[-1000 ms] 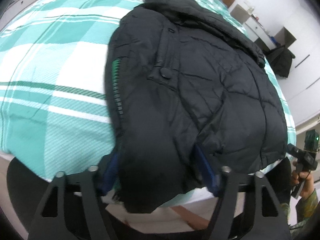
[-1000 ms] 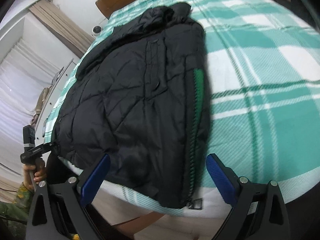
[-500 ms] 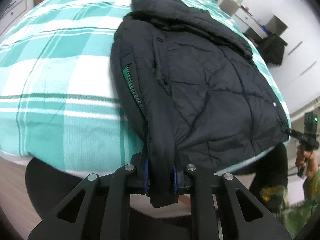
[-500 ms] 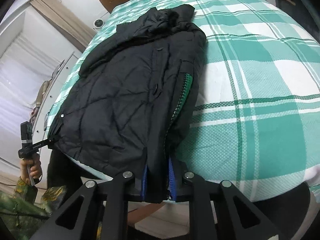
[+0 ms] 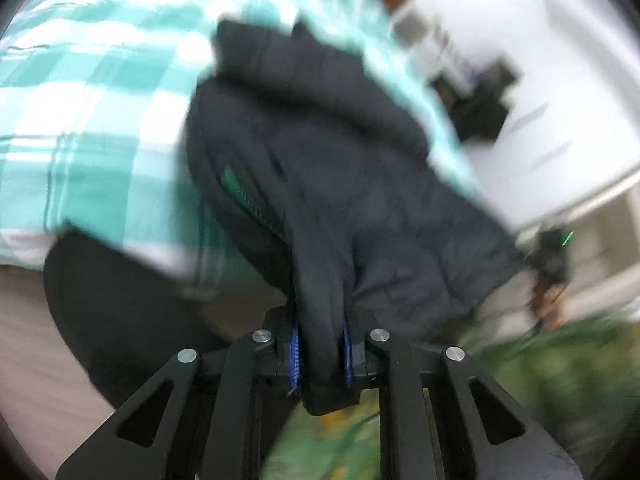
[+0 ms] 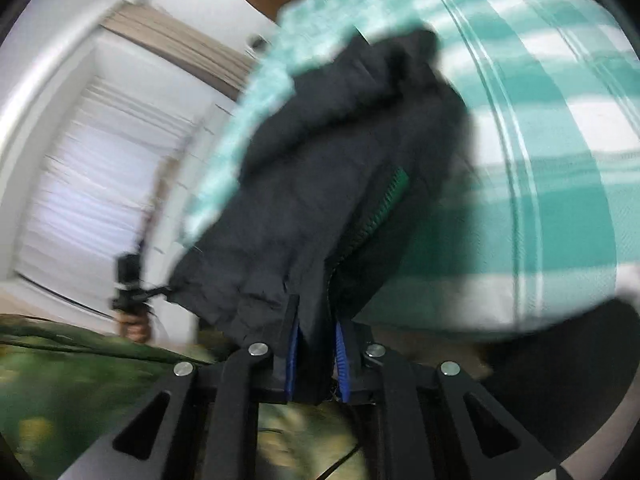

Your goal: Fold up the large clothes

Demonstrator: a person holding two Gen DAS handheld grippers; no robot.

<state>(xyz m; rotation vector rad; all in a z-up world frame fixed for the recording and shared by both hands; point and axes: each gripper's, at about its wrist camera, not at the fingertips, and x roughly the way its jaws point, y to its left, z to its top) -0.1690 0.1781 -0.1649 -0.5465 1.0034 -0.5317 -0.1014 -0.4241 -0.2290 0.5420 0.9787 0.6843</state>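
The left tool is clamped narrow on the hem of the black jacket, a thick fold of dark fabric squeezed between its blue pads and poking out below them. From that grip the jacket runs up and away over the bed with its teal and white checked cover, the collar end farthest from the tool. A strip of green zipper shows along the jacket's left edge. Both views are blurred.

The right tool is likewise pinched tight on the hem, beside the zipper, with cloth filling the gap between its pads. The jacket rises from it toward the headboard end. In the right wrist view the other tool shows at far left, held by a hand, touching the hem's other corner.
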